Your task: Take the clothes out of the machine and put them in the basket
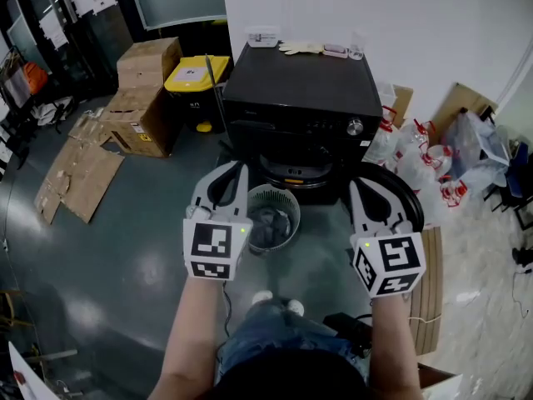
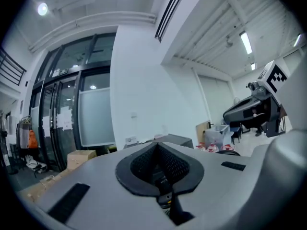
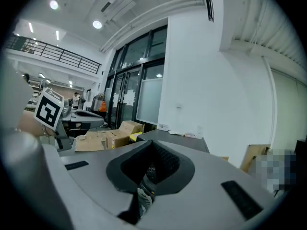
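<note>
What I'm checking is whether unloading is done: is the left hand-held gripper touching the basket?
Apart. The left gripper view shows the left hand-held gripper shut and empty, level with the machine top; the basket stands lower.

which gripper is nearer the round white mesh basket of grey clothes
Left. The left gripper hangs at the left rim of the round white mesh basket; the right gripper is farther off to its right, before the black machine.

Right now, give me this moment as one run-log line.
left gripper: shut, empty | right gripper: shut, empty | basket: grey clothes inside | machine: door open
</note>
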`<state>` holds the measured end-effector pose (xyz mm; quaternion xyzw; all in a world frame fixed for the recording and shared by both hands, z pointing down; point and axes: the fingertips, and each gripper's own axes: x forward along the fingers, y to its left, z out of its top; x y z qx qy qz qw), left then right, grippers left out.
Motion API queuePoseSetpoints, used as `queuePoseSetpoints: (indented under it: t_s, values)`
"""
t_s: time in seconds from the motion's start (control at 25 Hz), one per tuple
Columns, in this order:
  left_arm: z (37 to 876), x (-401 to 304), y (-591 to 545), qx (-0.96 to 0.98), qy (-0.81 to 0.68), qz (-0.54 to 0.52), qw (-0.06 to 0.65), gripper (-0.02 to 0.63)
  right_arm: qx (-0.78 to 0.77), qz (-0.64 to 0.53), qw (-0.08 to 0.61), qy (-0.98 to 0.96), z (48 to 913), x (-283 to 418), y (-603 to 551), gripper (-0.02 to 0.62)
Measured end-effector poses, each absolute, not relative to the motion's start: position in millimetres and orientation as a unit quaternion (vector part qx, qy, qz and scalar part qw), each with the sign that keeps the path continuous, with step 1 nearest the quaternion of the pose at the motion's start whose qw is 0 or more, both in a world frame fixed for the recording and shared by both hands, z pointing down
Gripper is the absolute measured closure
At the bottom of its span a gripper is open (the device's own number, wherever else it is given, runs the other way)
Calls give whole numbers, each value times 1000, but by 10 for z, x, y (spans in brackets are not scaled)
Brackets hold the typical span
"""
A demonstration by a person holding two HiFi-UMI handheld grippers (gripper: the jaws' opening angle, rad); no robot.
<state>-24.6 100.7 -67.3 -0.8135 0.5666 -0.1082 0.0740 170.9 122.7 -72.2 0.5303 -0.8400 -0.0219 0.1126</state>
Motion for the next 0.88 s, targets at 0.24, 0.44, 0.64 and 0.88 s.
queuePoseSetpoints:
  t_s: [0.24,0.44,0.64,0.88]
  values:
    - [-935,-353,906,-818,558,-102,98,603,547,-44,99,-830,-995,1649,1143,594]
    - [-1213,-456,832,-817,557,-86,122,603,568,-62,91,-816,-1217,1670,1067,594]
    - [-1460,-477,765,-816,555,-75,145,603,583,-72,89,-804,-1425,1738,1056,594]
    - [-1571,-394,730,-820,548,-65,152,603,580,-95,86,-805,-1546,1732,1131,594]
